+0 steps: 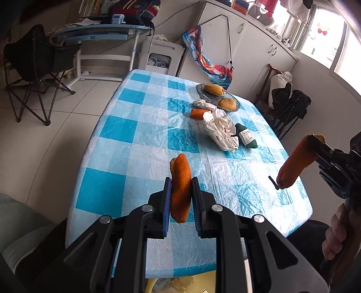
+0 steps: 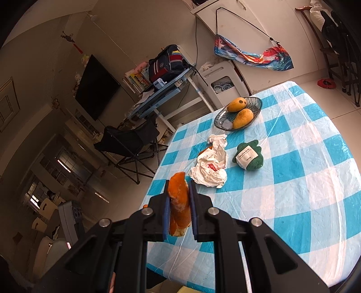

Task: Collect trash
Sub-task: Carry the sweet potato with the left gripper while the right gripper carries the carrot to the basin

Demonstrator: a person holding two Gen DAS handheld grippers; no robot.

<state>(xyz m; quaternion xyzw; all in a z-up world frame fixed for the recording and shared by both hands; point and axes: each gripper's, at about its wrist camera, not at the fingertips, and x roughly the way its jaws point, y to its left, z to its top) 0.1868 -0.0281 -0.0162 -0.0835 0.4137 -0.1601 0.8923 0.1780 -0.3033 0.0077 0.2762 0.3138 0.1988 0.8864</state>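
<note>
While both grippers hang above the near edge of the table, each one holds a piece of orange peel. The left gripper is closed on a long orange peel that stands upright between its blue pads. In the left wrist view, at 3 o'clock, the right gripper is seen from the side, clamped on a second orange peel that hangs down tilted. In the right wrist view this same gripper pinches the peel narrowly, the white inner side showing at the bottom.

A blue and white checked plastic tablecloth, wrinkled and shiny, covers the table. On it, toward 12 o'clock from the left gripper, lies a crumpled white plastic bag with a bit of red inside. Just beside it at 3 o'clock lies a green knitted item with a white label. Beyond the bag are a third piece of orange peel and a white crumpled paper, both near a glass dish that carries two yellow mangoes.

Around the table is a pale tiled floor. At 10 o'clock stands a black folding chair, behind it a blue desk with a backpack on top. White cabinets run at 1 o'clock, with a colourful bag hanging in front. A dark TV screen shows on the wall in the right wrist view.
</note>
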